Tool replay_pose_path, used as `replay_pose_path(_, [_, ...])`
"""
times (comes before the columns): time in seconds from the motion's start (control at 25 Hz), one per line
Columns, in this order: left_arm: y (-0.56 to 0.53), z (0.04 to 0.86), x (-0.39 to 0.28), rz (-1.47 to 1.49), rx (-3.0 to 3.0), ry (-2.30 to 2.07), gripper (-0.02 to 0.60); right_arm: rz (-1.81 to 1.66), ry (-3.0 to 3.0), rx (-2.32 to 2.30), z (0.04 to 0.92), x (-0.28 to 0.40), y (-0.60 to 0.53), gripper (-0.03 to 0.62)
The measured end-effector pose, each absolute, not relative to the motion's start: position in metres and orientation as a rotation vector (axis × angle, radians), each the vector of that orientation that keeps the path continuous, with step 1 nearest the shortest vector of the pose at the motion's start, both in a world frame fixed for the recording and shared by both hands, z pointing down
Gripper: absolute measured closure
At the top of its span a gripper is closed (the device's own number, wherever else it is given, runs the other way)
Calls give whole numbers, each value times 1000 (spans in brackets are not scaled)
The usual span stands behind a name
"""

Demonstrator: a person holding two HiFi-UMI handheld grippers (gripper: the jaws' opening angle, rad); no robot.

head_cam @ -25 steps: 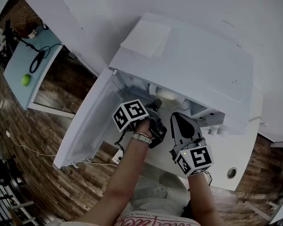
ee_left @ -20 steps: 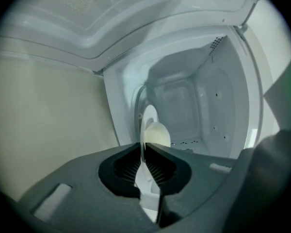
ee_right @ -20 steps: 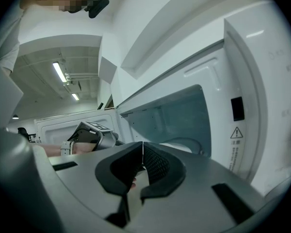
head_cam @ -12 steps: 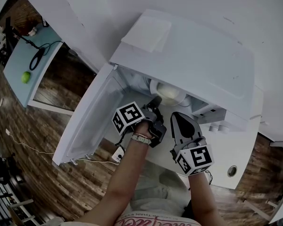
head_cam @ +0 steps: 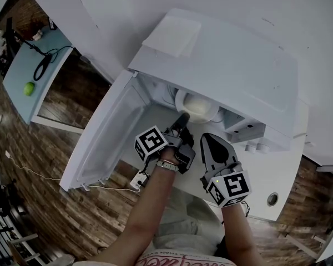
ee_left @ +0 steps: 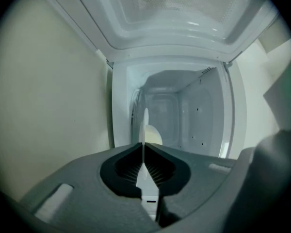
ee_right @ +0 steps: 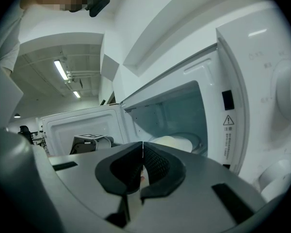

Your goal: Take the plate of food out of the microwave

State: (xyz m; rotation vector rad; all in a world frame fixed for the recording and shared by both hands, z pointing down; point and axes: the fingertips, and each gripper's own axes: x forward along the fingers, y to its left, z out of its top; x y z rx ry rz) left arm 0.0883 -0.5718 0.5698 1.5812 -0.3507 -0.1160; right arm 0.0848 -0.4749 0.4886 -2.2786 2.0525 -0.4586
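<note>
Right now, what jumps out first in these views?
The white microwave fills the head view's centre, its door swung open to the left. Inside sits the plate of food; the left gripper has just closed its jaws on the plate's near rim. The right gripper is shut beside it, outside the opening.

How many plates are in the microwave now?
1. The plate sits in the open microwave, its near rim pinched by the left tool, whose jaws have just been closing. More could hide behind it.
</note>
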Motion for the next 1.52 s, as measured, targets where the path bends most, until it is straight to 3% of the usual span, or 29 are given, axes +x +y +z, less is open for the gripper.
replay_pose_path(1.52, [-536, 559, 45, -190, 1619, -371, 565, -421, 2146, -2197, 483, 52, -446, 580])
